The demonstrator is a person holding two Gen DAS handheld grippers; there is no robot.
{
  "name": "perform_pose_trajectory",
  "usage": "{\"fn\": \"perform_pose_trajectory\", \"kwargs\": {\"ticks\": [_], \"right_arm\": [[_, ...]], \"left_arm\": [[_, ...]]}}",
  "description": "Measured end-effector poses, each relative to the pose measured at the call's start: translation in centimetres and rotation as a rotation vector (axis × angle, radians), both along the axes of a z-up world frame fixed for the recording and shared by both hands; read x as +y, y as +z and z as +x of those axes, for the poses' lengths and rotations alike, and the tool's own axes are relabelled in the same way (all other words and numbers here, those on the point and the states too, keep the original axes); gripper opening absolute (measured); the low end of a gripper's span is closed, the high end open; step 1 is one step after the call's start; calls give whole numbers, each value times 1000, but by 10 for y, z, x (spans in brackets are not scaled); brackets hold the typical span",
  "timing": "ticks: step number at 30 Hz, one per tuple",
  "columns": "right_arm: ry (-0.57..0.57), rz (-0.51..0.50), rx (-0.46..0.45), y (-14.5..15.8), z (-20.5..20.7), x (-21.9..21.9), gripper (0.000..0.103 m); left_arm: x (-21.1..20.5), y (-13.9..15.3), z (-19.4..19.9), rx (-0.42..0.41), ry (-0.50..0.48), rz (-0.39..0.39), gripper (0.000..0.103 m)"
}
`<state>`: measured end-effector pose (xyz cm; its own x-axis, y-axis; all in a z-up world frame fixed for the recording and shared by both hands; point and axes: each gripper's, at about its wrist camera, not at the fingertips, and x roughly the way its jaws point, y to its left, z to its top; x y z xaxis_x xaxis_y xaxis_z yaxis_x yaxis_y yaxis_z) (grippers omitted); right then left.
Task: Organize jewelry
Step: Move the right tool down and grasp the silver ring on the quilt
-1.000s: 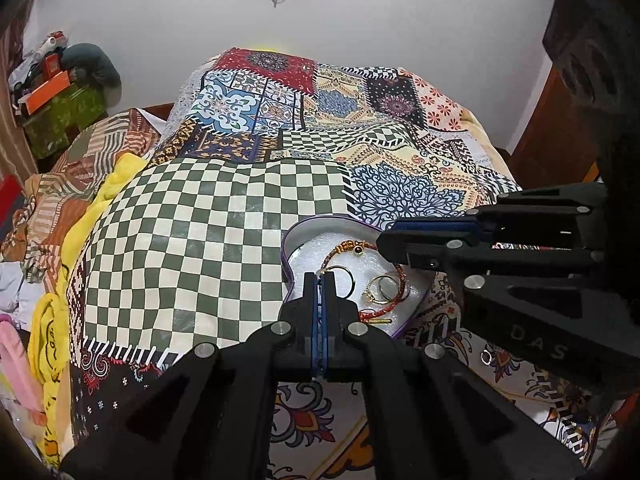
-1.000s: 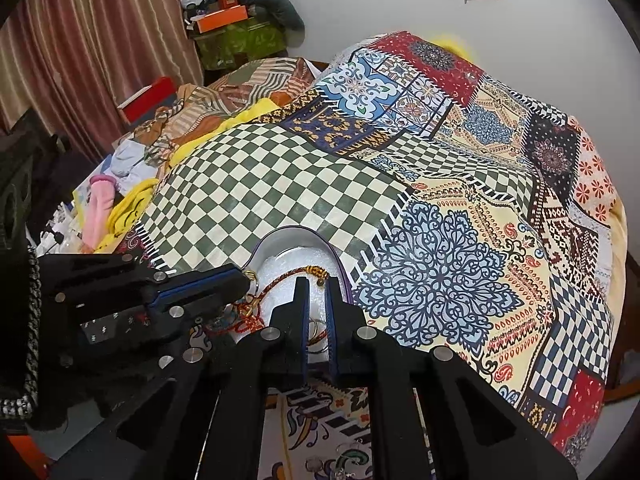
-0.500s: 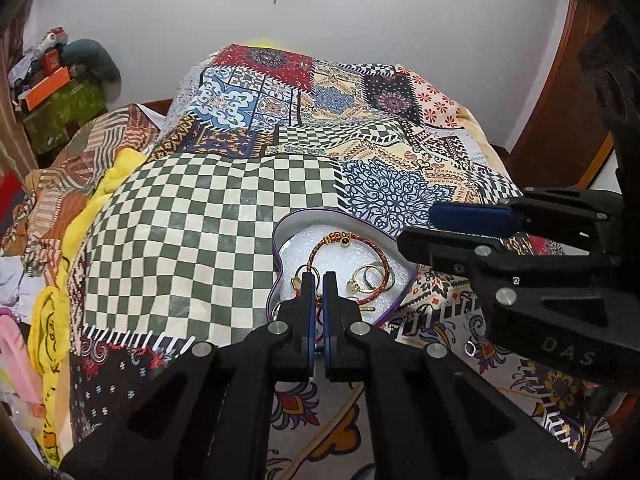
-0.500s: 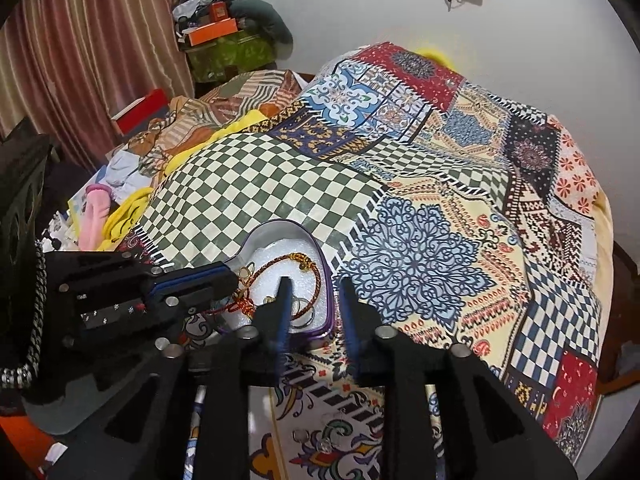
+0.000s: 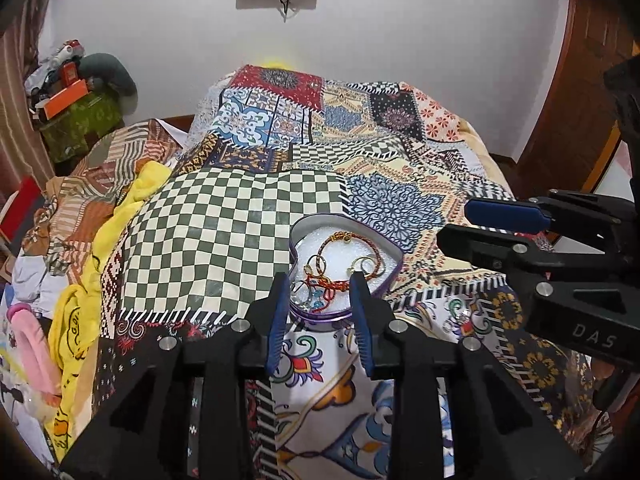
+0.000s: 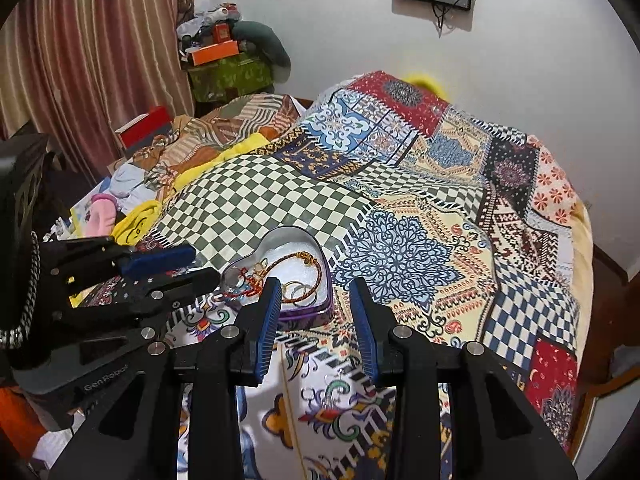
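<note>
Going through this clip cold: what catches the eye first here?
The heart-shaped tin, sitting on the patchwork bedspread, holds a tangle of jewelry: a red-and-gold cord bracelet and gold rings on white padding. The left gripper is opening just in front of it with nothing between its jaws; the right gripper is open and empty too.

1. Heart-shaped tin (image 5: 390, 280) on patchwork bedspread (image 5: 224, 240): open-topped, so way in from above is free; raised rim blocks any sideways way in.
2. Tin floor crowded w/ red cord bracelet (image 5: 348, 240) & rings (image 5: 366, 266); bare patch at far lobe.
3. Right gripper (image 5: 452, 226) just beside tin's right side; left gripper (image 5: 320, 286) at near edge, jaws opening, nothing btwn.
4. Checkered area left of tin is bare.
5. Clothes pile (image 5: 72, 280) along left bed edge.
</note>
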<state>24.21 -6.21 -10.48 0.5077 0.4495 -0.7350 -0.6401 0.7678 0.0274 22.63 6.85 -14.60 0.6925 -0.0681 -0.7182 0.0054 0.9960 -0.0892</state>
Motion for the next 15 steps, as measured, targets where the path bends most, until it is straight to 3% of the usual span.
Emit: {"fn": "perform_pose_trajectory", "kwargs": {"ticks": [8,15], "right_arm": [[-18,33,-24,11,-20,-16,32],[-53,21,-7,3,-26,-32,32]], "left_arm": [[-15,8,-20,-6,-33,-6,30],[-35,-3,-28,27,-81,-6,30]]}}
